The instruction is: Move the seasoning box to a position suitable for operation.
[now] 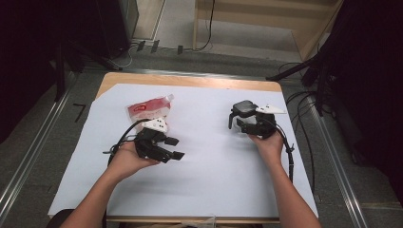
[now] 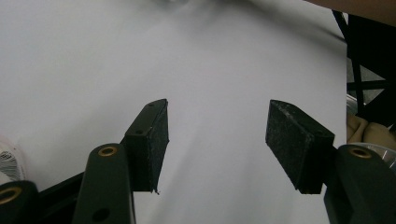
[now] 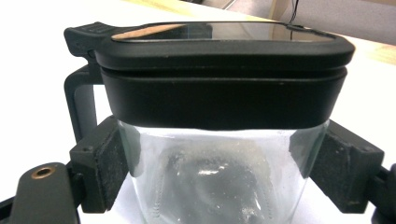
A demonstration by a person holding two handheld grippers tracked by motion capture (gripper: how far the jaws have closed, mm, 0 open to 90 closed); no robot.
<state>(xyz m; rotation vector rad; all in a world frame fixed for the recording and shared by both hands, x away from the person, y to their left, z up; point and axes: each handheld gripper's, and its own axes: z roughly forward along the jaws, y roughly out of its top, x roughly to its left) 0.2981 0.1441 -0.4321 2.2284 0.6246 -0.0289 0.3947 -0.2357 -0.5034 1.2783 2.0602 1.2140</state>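
A clear glass jar (image 1: 243,113) with a black flip lid stands on the white sheet at the right of the table. My right gripper (image 1: 241,120) is shut on it. In the right gripper view its pads (image 3: 343,170) press on both sides of the glass body (image 3: 205,182) just under the lid. My left gripper (image 1: 177,148) is held at centre left, pointing right, open with nothing between its jaws. The left gripper view shows only bare white sheet between its pads (image 2: 152,140). A red and white pouch (image 1: 148,109) lies just behind the left gripper.
A white sheet (image 1: 214,185) covers most of the wooden table (image 1: 190,80). Cables (image 1: 291,156) trail from each gripper over the table's sides. Dark stands and cables crowd the floor at the right (image 1: 328,95).
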